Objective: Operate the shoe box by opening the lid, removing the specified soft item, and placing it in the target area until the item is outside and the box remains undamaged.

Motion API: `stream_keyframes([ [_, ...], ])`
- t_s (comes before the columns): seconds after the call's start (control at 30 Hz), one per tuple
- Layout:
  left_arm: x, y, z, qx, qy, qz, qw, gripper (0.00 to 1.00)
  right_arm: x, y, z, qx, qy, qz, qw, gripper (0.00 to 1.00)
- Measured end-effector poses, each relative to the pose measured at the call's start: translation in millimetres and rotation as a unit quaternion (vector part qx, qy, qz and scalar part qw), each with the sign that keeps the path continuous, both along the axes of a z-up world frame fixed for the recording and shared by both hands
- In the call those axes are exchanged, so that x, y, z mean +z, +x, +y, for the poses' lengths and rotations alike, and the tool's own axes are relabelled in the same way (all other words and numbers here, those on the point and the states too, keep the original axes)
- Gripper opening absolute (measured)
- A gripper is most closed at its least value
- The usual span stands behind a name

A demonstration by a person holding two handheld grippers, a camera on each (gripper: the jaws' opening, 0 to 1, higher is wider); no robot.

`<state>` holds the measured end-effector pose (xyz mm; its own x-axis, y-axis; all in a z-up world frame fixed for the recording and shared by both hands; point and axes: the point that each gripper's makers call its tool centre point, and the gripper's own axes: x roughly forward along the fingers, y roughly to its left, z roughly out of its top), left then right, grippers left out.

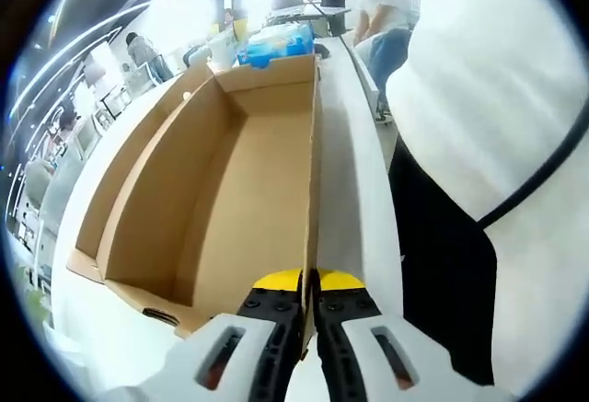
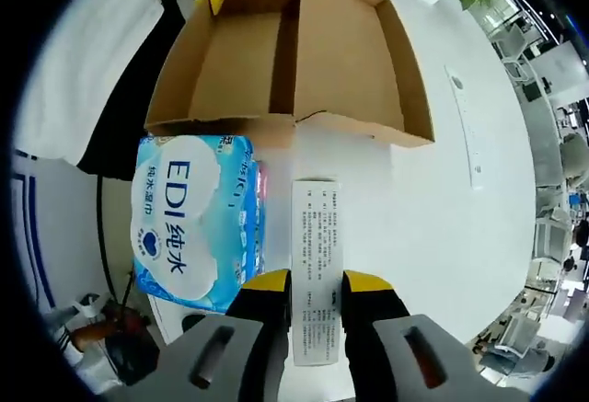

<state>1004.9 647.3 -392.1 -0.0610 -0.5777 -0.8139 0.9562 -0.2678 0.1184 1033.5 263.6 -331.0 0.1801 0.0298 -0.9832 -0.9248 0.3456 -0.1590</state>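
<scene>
In the left gripper view, the left hand-held gripper is clenched on the near edge of an upright cardboard wall of the open shoe box, its yellow-tipped jaws pressed to either side of the panel. The box interior looks empty. It rests on a white bench. A person in a white top and dark trousers stands just beside the bench. Beyond the box's far end sits a blue packet, small and blurred, probably the wipes.

In the right gripper view, the soft blue-and-white pack of wet wipes lies on the bench outside the box, touching its near wall. The right hand-held gripper has its jaws apart, straddling a printed paper slip without visibly squeezing it.

The item appears already out. To finish well, the left grip should ease off gently, without twisting, so the cardboard wall does not crease or tear.
</scene>
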Motion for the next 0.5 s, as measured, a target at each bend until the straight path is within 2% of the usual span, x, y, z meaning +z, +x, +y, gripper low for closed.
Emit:
stream_keyframes([
  [0.23, 1.2, -0.5, -0.9, 0.003, 0.0, -0.002, 1.0, 0.03, -16.2, 4.6, -1.7, -0.009, 0.007, 0.007, 0.9999, 0.19],
  [0.4, 1.7, -0.8, -0.9, 0.007, 0.006, -0.002, 1.0, 0.03, -18.5, 3.0, -2.3, -0.016, 0.016, 0.01, 0.9997, 0.19],
  [0.5, 3.8, -1.6, -2.0, 0.009, 0.003, -0.005, 0.9999, 0.03, -26.1, 2.1, -5.7, -0.013, 0.014, 0.01, 0.9998, 0.19],
])
